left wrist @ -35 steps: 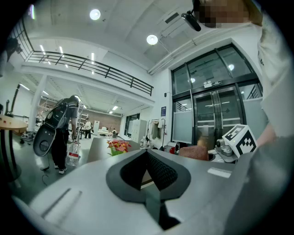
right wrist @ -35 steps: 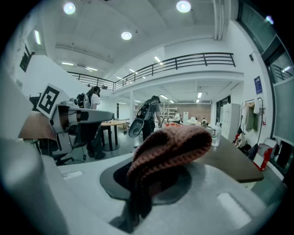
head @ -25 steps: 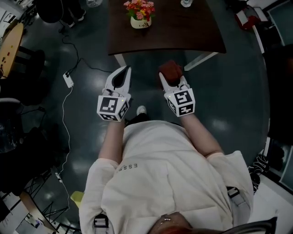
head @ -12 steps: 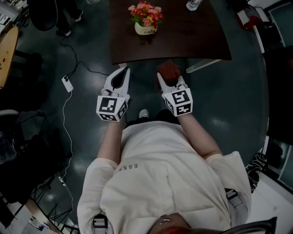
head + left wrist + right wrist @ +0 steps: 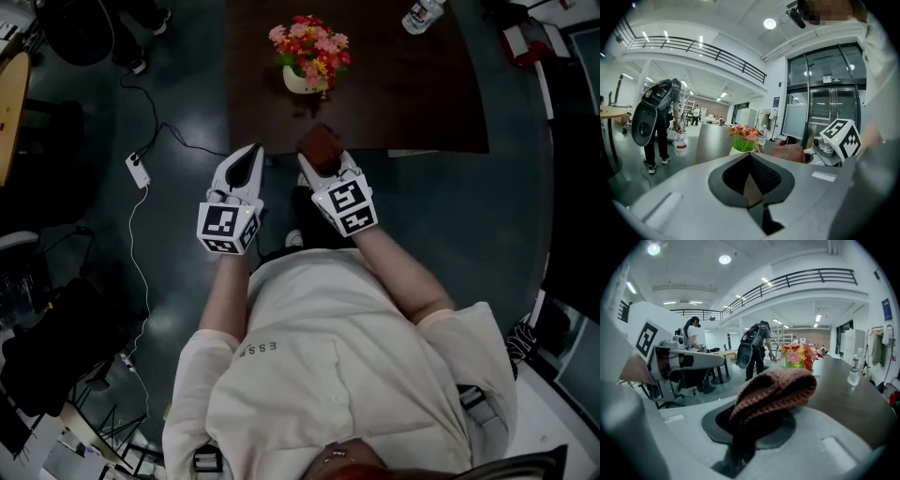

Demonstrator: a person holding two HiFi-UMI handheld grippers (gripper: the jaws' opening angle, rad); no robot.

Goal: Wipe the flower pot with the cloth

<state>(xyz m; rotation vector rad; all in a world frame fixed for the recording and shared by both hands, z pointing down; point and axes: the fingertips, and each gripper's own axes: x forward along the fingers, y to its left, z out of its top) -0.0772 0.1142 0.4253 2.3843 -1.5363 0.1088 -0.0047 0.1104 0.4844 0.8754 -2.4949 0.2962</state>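
Note:
A cream flower pot (image 5: pixel 300 81) with red, pink and yellow flowers (image 5: pixel 310 45) stands on the dark brown table (image 5: pixel 403 103), near its front edge. My right gripper (image 5: pixel 317 159) is shut on a reddish-brown knitted cloth (image 5: pixel 322 143), which hangs over the table's front edge, just short of the pot. In the right gripper view the cloth (image 5: pixel 773 390) bulges from the jaws with the flowers (image 5: pixel 802 355) behind it. My left gripper (image 5: pixel 251 154) is shut and empty, left of the table's corner. The pot (image 5: pixel 740 150) shows beyond its jaws in the left gripper view.
A clear water bottle (image 5: pixel 418 16) lies at the table's far right. A white power strip (image 5: pixel 139 170) and its cables trail over the dark floor to the left. A person with a backpack (image 5: pixel 658 117) stands beyond the table.
Both grippers have moved forward toward the table. The cloth has come from the floor side of the edge to over the tabletop, nearer the pot. The pot sits lower in the head view.

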